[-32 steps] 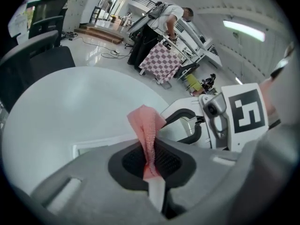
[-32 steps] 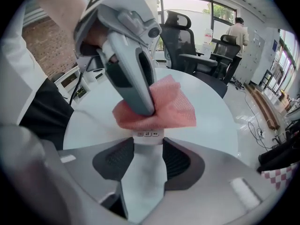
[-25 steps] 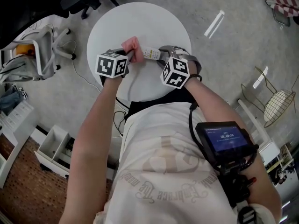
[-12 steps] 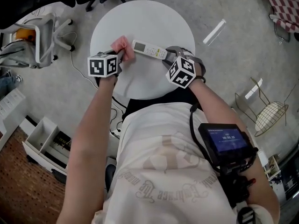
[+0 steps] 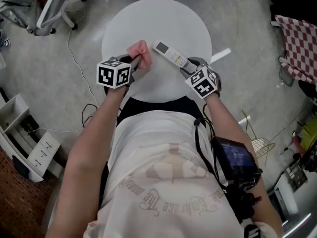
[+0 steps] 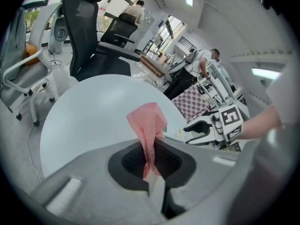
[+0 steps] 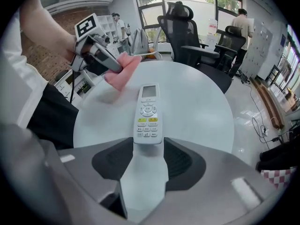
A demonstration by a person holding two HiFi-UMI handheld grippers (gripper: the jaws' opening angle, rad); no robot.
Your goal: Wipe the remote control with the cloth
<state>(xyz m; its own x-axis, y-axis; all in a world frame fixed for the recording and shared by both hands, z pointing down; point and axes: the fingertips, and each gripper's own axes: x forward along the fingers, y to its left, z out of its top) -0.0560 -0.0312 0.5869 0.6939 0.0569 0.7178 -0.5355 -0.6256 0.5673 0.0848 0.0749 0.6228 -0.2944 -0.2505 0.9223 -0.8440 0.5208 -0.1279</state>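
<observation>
A white remote control lies slantwise over the round white table. Its near end sits between the jaws of my right gripper. In the right gripper view the remote control still touches both pads while the right gripper jaws are opening. My left gripper is shut on a pink cloth, held just left of the remote and apart from it. In the left gripper view the cloth stands up out of the left gripper.
Office chairs stand on the grey floor past the table's left side, with a cable on the floor. A red checkered cloth is at the right. White shelving is at the lower left. People stand far off.
The cloth has come off the remote's end and moved left with the left gripper. The right gripper has drawn the remote to the right, so the whole remote shows.
</observation>
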